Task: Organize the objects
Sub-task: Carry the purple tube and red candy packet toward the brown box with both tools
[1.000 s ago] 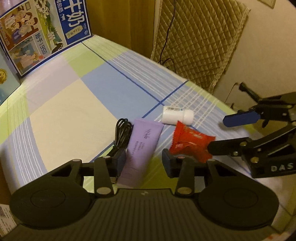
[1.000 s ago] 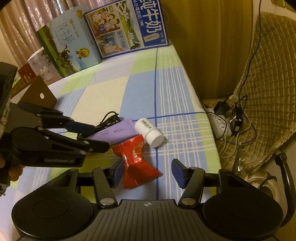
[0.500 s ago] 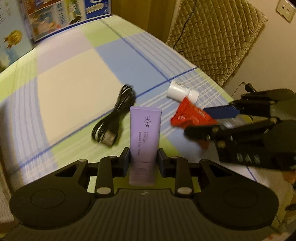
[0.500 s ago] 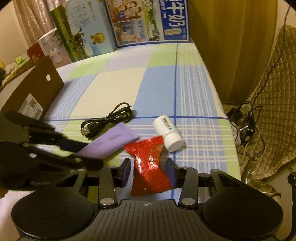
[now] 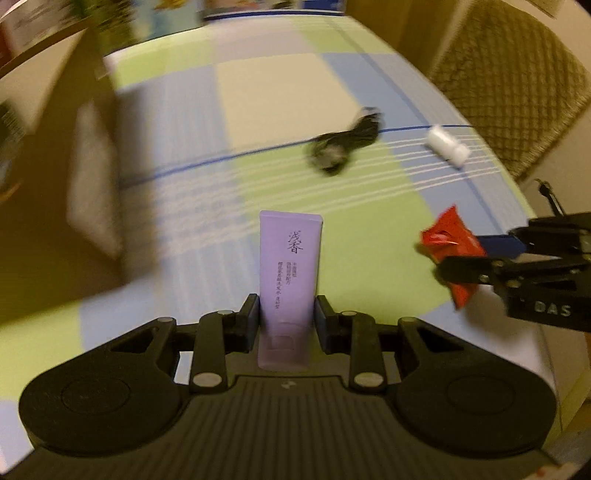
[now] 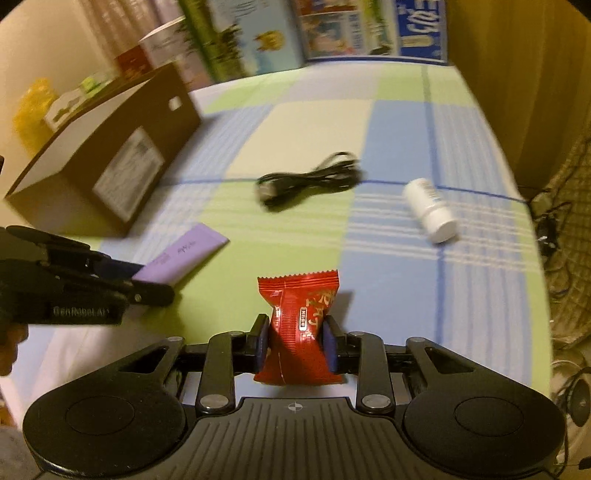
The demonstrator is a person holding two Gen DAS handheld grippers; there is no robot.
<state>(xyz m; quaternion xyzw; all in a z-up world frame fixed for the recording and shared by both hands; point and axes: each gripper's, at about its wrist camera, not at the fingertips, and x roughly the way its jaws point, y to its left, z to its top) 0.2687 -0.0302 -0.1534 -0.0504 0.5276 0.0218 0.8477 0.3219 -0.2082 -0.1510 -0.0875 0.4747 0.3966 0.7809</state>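
Observation:
My left gripper [image 5: 286, 315] is shut on a purple tube [image 5: 289, 273] and holds it above the checked tablecloth; the tube also shows in the right wrist view [image 6: 181, 256]. My right gripper [image 6: 297, 341] is shut on a red snack packet [image 6: 301, 325], lifted off the cloth; the packet shows at the right in the left wrist view [image 5: 448, 245]. A coiled black cable [image 6: 308, 181] and a white bottle [image 6: 430, 210] lie on the cloth beyond both grippers. An open brown cardboard box [image 6: 107, 158] stands at the left.
Printed cartons [image 6: 332, 29] stand along the far edge of the table. A quilted chair [image 5: 513, 85] and floor cables [image 6: 550, 221] are past the table's right edge. The left wrist view is motion-blurred.
Both grippers closed on their objects and lifted them: the left took the purple tube, the right the red packet. Both views swung left, bringing the brown box into sight.

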